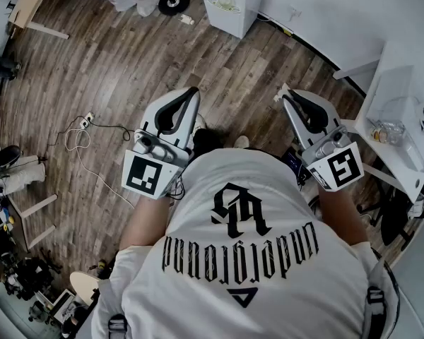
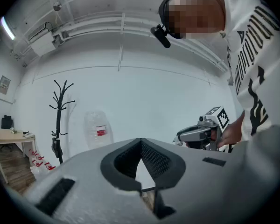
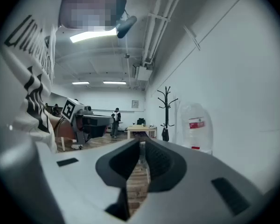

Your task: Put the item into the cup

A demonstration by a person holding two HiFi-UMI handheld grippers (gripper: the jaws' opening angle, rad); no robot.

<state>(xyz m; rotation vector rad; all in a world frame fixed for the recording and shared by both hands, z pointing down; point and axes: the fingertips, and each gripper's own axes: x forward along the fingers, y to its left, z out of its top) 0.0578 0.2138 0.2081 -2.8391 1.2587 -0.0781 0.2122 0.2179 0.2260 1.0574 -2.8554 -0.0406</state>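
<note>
Both grippers are held out in front of the body over the wooden floor [image 1: 113,69], roughly level with each other and pointed forward and away from the chest. The left forearm [image 1: 147,221] and the right forearm [image 1: 343,210] are seen reaching out from under a white T-shirt [image 1: 247,260]; the hands themselves are mostly covered by the marker cubes. On the shirt, black gothic lettering is printed beneath a large emblem. It is seen upside down from the head view and appears to read "underground". A black-and-white square marker is carried on each cube, and a red label is borne by the big water bottle [image 3: 196,125] against the wall, its print too small to be read. The left gripper [image 1: 193,92] is seen with its jaw tips brought together, only a wedge-shaped gap being left behind them, and nothing is held. The jaws of the right gripper [image 1: 286,97] are parted by a narrow slit through which floorboards are seen; nothing is between them and nothing is touched. A clear cup-like vessel [image 1: 396,111] is set on the white table [image 1: 403,76] at the person's right, well apart from both grippers. The item itself cannot be made out with certainty.
</note>
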